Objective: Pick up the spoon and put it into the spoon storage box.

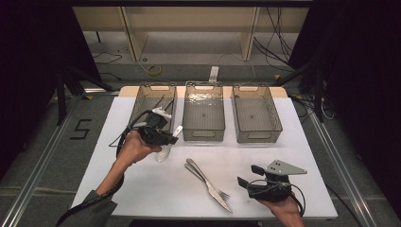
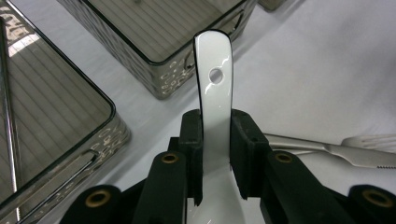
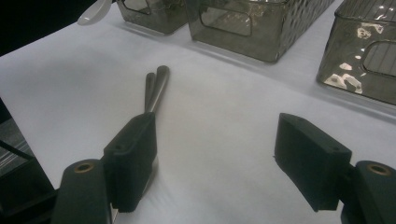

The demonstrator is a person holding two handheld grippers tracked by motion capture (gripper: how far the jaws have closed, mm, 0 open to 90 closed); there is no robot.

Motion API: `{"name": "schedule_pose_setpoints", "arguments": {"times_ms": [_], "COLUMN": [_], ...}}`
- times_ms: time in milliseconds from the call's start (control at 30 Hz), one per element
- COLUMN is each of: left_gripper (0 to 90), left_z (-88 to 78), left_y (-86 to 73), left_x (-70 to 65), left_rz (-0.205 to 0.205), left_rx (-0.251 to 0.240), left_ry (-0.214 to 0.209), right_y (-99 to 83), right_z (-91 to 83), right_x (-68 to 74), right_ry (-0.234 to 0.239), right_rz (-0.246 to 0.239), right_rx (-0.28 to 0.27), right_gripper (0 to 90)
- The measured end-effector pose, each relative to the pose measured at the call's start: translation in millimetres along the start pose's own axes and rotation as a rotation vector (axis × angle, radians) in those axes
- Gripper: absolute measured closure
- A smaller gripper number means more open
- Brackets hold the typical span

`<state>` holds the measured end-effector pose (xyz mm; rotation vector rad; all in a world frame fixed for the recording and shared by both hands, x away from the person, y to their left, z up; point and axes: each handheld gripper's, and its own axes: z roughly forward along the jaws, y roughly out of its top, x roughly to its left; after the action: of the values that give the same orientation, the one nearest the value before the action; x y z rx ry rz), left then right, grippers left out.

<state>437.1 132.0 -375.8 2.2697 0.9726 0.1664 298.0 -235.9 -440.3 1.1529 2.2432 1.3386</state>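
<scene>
Between left tool (image 2: 217,154) pads: white spoon (image 2: 215,84).

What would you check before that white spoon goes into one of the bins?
1. Grip: left gripper fingers clamp the white spoon by its handle: ok.
2. Spoon lifted off the table: ok.
3. Left bin free to take it: cannot tell; thin rods already lie inside.
4. Middle bin empty: ok.
5. Right gripper open, parked clear of the spoon: ok.
6. Knife and fork out of the spoon's way: ok.
</scene>
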Motion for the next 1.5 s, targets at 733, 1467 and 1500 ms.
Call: {"name": "schedule_pose_setpoints", "arguments": {"times_ms": [733, 1467, 1500], "left_gripper": [75.6, 75.8, 75.8], "left_z": [8.9, 40.1, 41.8], "left_y": [59.5, 97.5, 98.3], "left_x": [11.7, 28.6, 29.1], "left_rz": [-0.026, -0.092, -0.095], "left_rx": [-0.069, -0.126, -0.131], "left_ry": [0.031, 0.046, 0.046], "right_y": [-0.2, -0.4, -0.5], "right_z": [0.2, 0.3, 0.2], "right_x": [-0.7, -1.1, -1.1], "right_ry": [0.003, 0.009, 0.010], "right_rz": [0.002, 0.007, 0.005], "right_rx": [0.002, 0.002, 0.001], "right_gripper": [30.6, 30.5, 30.5]}}
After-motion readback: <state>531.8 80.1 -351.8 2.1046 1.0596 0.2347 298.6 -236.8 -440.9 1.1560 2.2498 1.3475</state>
